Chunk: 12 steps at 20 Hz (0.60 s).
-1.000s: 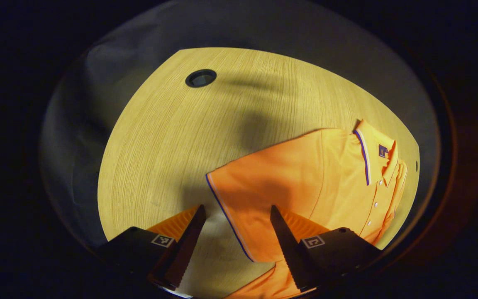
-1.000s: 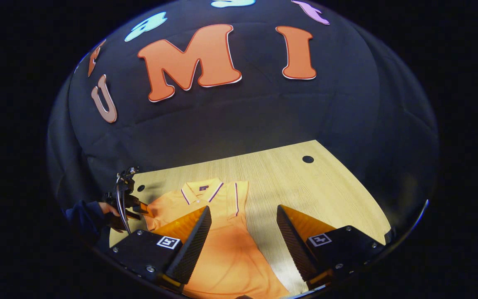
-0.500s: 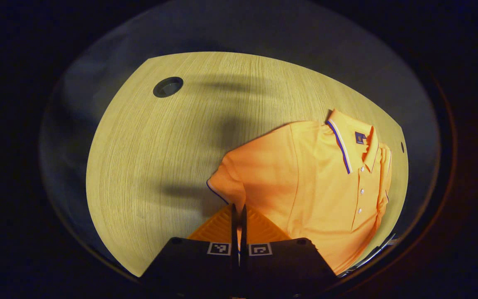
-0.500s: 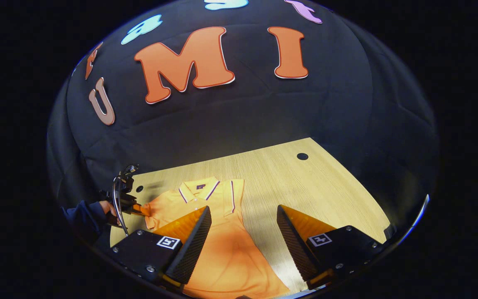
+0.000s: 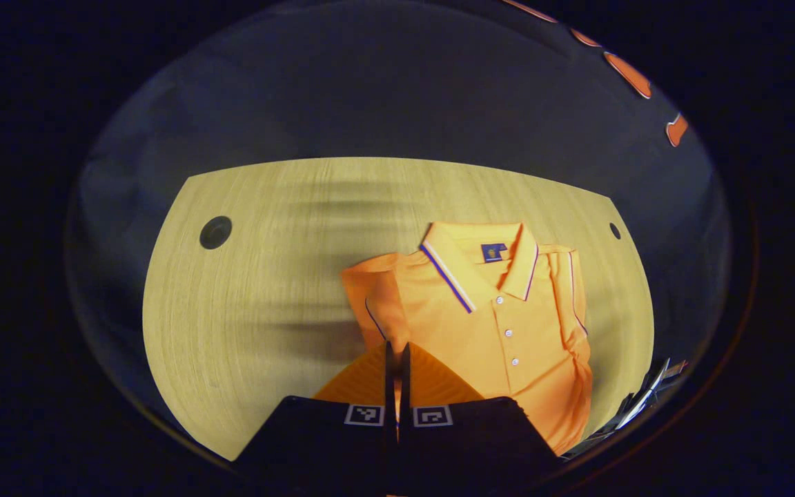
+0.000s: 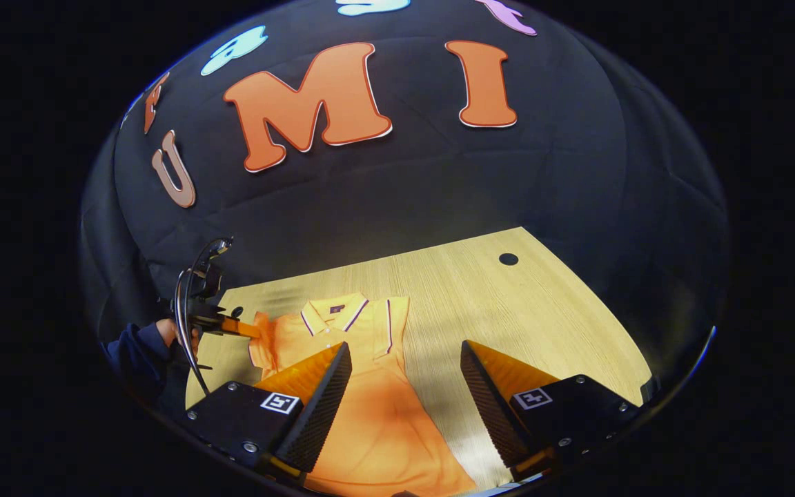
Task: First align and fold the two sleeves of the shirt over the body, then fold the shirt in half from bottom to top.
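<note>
Shirt (image 5: 501,324) orange, collar striped, buttoned, left claw (image 5: 397,359) clamped on sleeve (image 5: 370,304), right claw (image 6: 404,393) apart

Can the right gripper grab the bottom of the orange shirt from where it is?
Probably yes. The right gripper has open jaws, and the shirt body lies right below them on the table, with nothing in between.

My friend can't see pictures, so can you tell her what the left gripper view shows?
The left gripper, fingers shut together, pinches the sleeve of an orange polo shirt and lifts it toward the buttoned front. The shirt lies collar up on a light wooden table that has a round hole near its far left corner.
</note>
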Available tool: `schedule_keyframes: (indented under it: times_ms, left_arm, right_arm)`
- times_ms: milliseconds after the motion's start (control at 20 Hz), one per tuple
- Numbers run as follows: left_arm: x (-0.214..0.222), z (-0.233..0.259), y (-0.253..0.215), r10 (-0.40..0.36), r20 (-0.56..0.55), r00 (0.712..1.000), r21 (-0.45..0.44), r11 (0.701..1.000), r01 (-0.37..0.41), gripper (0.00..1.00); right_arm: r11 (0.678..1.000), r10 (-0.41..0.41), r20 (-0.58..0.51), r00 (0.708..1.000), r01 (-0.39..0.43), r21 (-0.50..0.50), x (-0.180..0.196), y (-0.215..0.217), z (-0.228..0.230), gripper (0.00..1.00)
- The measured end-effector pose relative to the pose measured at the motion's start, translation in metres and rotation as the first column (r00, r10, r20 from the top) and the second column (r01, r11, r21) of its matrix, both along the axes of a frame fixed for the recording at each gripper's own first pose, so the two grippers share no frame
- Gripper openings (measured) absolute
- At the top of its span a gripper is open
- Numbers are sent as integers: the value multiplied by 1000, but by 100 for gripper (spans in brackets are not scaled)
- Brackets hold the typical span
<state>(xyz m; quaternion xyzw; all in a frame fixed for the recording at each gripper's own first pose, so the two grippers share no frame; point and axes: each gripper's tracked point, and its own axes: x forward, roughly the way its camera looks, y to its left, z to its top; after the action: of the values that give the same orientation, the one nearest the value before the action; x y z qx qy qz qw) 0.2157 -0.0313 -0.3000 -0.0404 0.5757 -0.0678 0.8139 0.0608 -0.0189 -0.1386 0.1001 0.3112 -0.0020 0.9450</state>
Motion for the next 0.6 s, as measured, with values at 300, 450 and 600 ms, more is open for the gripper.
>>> schedule_keyframes:
  times_ms: [300, 450, 600]
  left_arm:
    - [16, 13, -81, -67, 71, 995, -163, 984, 78, 27]
    - [11, 42, -80, -82, 154, 985, -153, 983, 106, 63]
    - [4, 65, -74, -78, 240, 968, -106, 989, 106, 75]
  right_arm:
    - [1000, -6, -9, 1000, 6, 13, 2, -20, -6, 97]
    - [1000, 6, -3, 1000, -6, 20, 8, -26, -7, 97]
    - [1000, 28, 33, 999, -29, 14, 15, -26, 0, 97]
